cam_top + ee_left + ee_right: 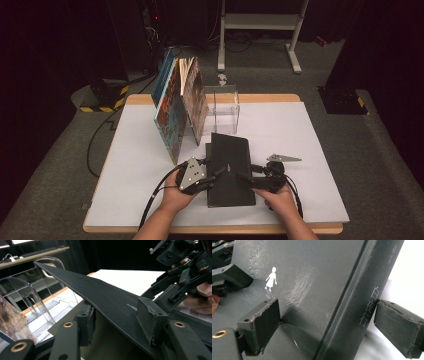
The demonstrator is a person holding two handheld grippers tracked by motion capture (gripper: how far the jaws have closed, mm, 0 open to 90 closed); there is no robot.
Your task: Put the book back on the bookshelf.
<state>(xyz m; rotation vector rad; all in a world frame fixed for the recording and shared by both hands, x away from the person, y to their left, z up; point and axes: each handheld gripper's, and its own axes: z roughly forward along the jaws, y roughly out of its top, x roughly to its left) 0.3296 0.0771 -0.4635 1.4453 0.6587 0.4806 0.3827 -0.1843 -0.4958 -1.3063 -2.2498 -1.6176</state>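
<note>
High view: a black book (pixel 229 170) lies on the white table (pixel 135 165) between the left gripper (pixel 212 176) and the right gripper (pixel 246 178), picture books (pixel 177 107) and a clear stand (pixel 222 110) beyond them; left gripper view: its jaws pinch the raised cover (pixel 100 295), one pad above, one below; right gripper view: jaws straddle the spine (pixel 362 297), one pad on the cover, the other just clear.
</note>
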